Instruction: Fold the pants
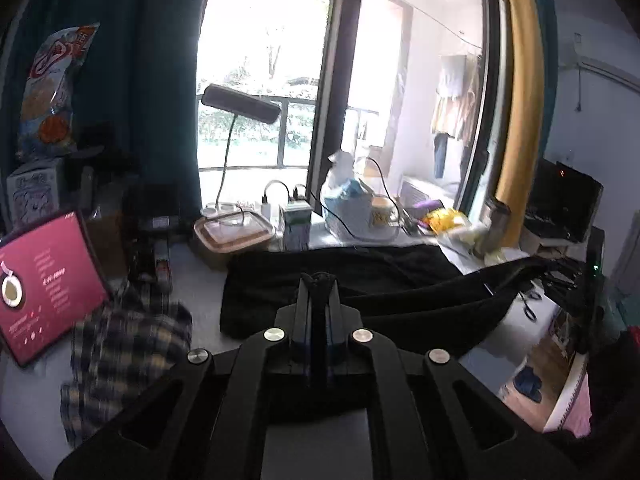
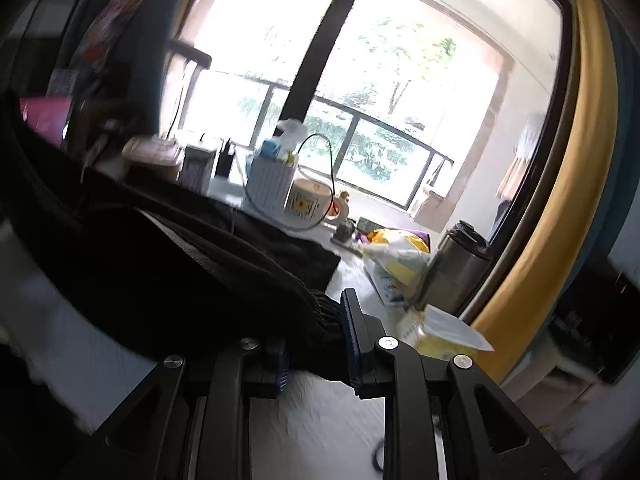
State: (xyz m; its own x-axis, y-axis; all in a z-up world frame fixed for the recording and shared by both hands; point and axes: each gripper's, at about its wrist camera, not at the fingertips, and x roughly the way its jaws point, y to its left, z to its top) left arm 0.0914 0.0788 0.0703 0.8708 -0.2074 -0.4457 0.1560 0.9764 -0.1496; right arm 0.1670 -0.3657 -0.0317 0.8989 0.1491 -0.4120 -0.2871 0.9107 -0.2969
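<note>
Black pants stretched across the desk, one gripper pinched on each end.

The desk [image 1: 200, 292] carries the pants [image 1: 360, 276], which lie with their long axis running left to right in front of the window clutter; in the left wrist view one leg trails off toward the right edge. The plaid cloth [image 1: 120, 352] sits just left of them, apart from the fold. The right gripper [image 2: 316, 340] has its jaws partly closed around a bunched, ribbed hem or waistband (which one, I cannot tell), the garment running away to its left. The left gripper [image 1: 318, 280] has its fingers pressed together on a small pinch of black fabric at the near edge. Judgement: the fold turns on carrying the right-hand end leftward along that axis.
</note>
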